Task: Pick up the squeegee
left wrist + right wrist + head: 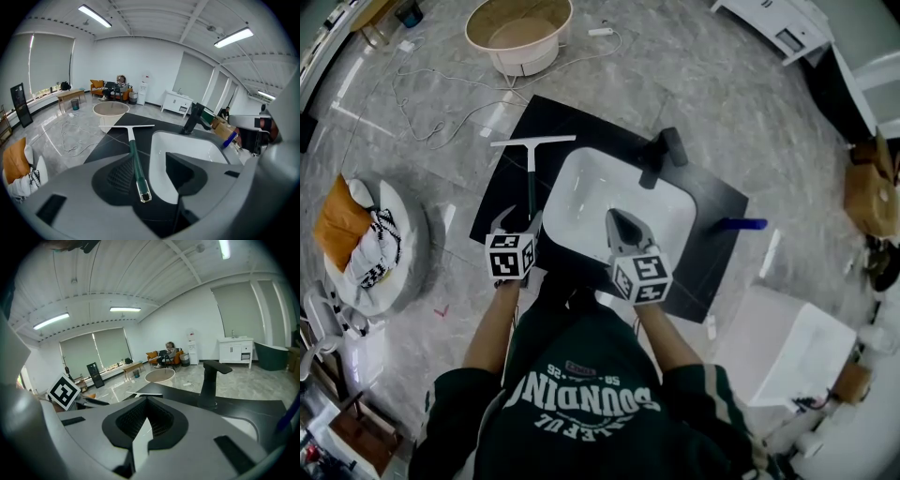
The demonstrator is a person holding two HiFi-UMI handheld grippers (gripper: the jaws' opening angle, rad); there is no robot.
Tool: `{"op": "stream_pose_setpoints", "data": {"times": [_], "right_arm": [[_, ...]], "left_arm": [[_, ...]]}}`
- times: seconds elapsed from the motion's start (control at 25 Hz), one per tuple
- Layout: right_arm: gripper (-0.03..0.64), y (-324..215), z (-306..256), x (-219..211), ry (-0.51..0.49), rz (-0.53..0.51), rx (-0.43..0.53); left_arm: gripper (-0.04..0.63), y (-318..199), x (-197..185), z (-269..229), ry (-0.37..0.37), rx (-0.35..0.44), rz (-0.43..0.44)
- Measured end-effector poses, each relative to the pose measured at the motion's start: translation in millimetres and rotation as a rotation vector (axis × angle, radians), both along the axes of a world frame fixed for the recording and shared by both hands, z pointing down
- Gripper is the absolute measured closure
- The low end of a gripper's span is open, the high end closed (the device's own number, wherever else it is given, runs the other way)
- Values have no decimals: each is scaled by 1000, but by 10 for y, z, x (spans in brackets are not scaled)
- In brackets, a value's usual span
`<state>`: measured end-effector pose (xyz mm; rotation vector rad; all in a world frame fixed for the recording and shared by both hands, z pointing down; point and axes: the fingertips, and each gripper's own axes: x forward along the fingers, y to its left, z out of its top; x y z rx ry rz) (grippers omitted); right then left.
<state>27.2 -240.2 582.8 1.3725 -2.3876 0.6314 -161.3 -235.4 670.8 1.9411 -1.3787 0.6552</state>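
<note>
1. only the head view shows both claws at once: the left gripper [517, 223] over the counter's [572, 117] left strip, the right gripper [623, 223] over the sink [558, 202].
2. the left gripper view alone shows its jaws wide apart and holding nothing. the squeegee [133, 159] handle runs up between them, loop end nearest, closer to the left pad and pressed by neither.
3. the right gripper view shows its jaws closed together and empty, with the faucet [208, 383] ahead.
4. the squeegee [530, 173] lies flat on the counter just beside the sink's left rim, handle toward the person, blade crosswise at the far end.
5. the strip between sink rim and counter edge is narrow. the blade's left end reaches past that edge. open floor lies to the left, with a tub [518, 33] and cables well beyond.
</note>
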Motion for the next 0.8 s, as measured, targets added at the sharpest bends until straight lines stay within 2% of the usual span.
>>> {"op": "stream_pose_setpoints", "data": {"times": [0.8], "right_arm": [[615, 5, 175, 346, 26, 106, -48]], "left_arm": [[402, -591, -9, 484, -35, -156, 0]]}}
